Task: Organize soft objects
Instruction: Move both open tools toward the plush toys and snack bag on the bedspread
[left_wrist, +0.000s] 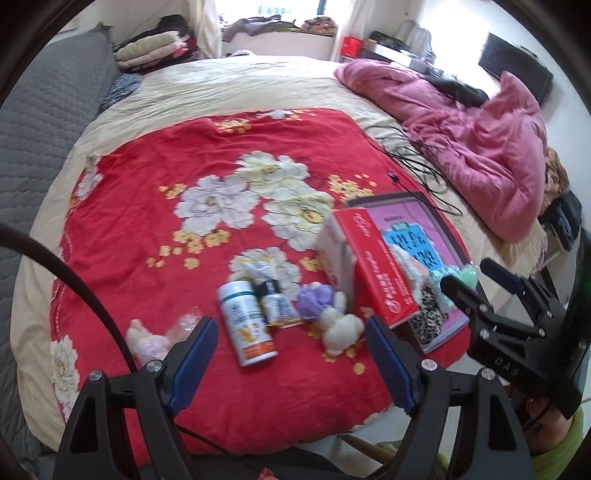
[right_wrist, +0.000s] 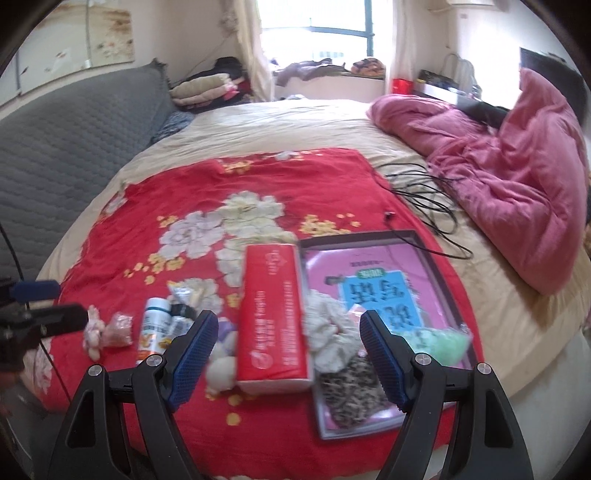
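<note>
On the red floral blanket (left_wrist: 155, 258) lie soft items. A white and purple plush (left_wrist: 332, 314) lies left of the red box (left_wrist: 373, 266); it also shows in the right wrist view (right_wrist: 221, 354). A pink plush (left_wrist: 147, 341) lies near my left gripper's left finger. On the pink book (right_wrist: 369, 295) lie a white scrunchie (right_wrist: 328, 332), a leopard-print scrunchie (right_wrist: 351, 391) and a green one (right_wrist: 443, 341). My left gripper (left_wrist: 291, 354) is open and empty above the bottles. My right gripper (right_wrist: 286, 349) is open and empty above the red box (right_wrist: 273, 314).
Two bottles (left_wrist: 247, 321) and a sachet (left_wrist: 258, 269) lie mid-blanket. A black cable (left_wrist: 417, 162) coils near the pink quilt (left_wrist: 480, 140). A grey headboard (left_wrist: 44, 118) stands at the left. Folded bedding (right_wrist: 207, 88) is stacked at the back.
</note>
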